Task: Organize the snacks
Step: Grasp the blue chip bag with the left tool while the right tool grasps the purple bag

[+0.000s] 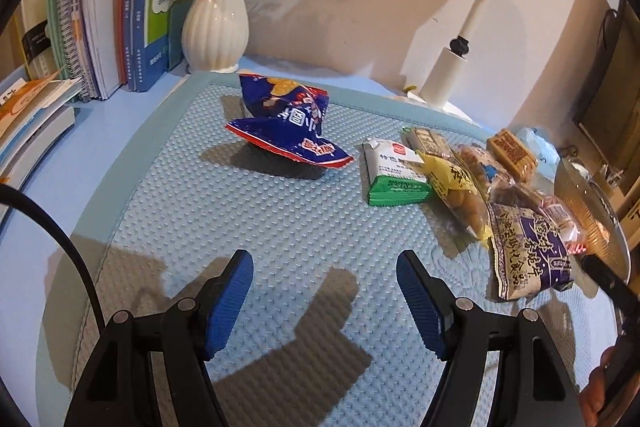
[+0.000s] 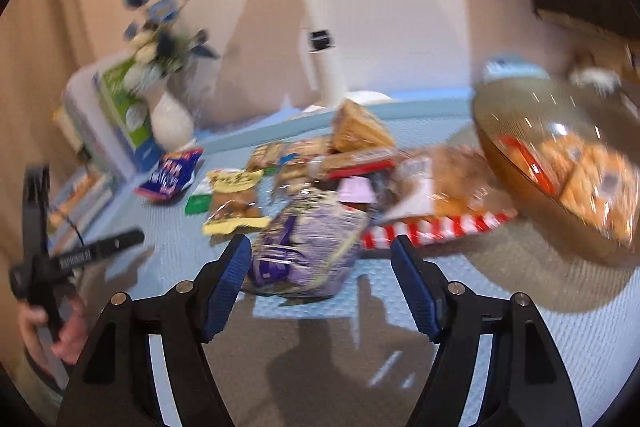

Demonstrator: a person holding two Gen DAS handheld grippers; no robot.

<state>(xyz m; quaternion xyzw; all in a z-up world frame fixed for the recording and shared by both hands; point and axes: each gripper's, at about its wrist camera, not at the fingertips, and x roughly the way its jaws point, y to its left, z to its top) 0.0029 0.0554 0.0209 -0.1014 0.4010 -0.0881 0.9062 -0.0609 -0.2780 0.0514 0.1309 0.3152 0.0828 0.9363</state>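
Several snack packets lie on a light blue textured mat [image 1: 248, 219]. A blue crumpled bag [image 1: 286, 121] sits alone towards the back; it also shows in the right wrist view [image 2: 172, 175]. A green-and-white packet [image 1: 394, 173], a yellow packet [image 1: 456, 187] and a purple-and-white bag [image 1: 528, 251] lie to the right. My left gripper [image 1: 325, 301] is open and empty above bare mat. My right gripper [image 2: 321, 283] is open and empty, just short of the purple-and-white bag [image 2: 308, 247]. A brownish glass bowl [image 2: 560, 163] at the right holds snacks. The right view is blurred.
A white vase with flowers [image 1: 216, 19] and a row of upright books [image 1: 120, 11] stand at the back left. A white lamp post [image 1: 452, 67] stands behind the mat. A red-and-white striped packet [image 2: 436, 227] lies by the bowl. The left gripper's handle and hand [image 2: 44, 267] show at left.
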